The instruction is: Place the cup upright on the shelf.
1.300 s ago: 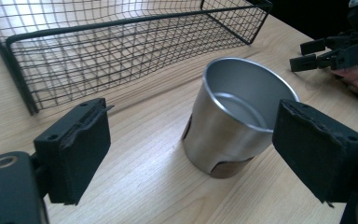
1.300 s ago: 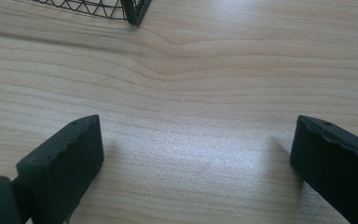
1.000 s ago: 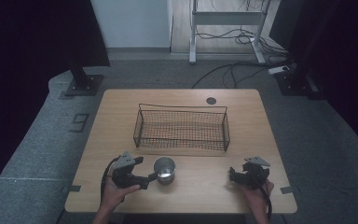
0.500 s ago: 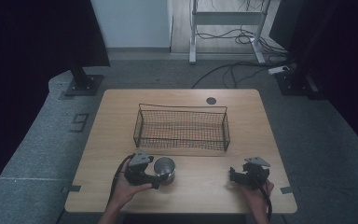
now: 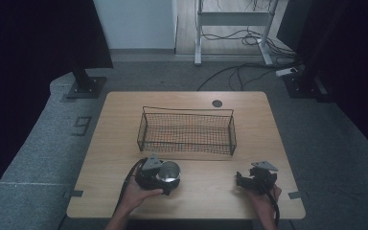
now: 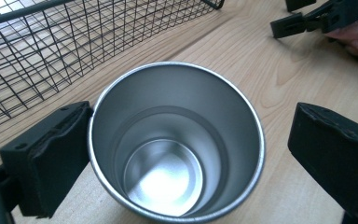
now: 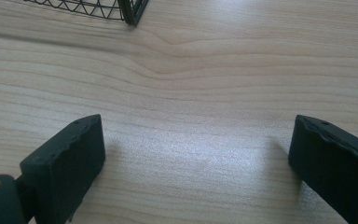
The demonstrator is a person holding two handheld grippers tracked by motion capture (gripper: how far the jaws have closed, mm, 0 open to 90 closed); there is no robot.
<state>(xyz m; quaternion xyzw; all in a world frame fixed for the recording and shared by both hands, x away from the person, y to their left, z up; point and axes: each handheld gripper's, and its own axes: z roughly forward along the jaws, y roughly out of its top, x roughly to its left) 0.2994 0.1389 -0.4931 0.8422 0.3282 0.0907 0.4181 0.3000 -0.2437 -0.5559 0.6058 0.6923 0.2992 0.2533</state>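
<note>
Step in hand: lining up the grasp on the steel cup (image 6: 177, 140). It stands upright on the worktop (image 5: 206, 191), lower left of the high view, just in front of the wire basket (image 5: 187, 130). Left gripper (image 6: 186, 154) jaws have just been opening and straddle the cup; one pad looks against the rim, the other is clear. Right gripper (image 7: 196, 163) idle at lower right, jaws apart over bare wood. Next: close squarely on the cup wall, then lift.

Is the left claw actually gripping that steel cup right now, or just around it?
Apart on one side: in the left gripper view the steel cup sits between the left claw's open jaws, with bare table visible before the right-hand pad.
</note>
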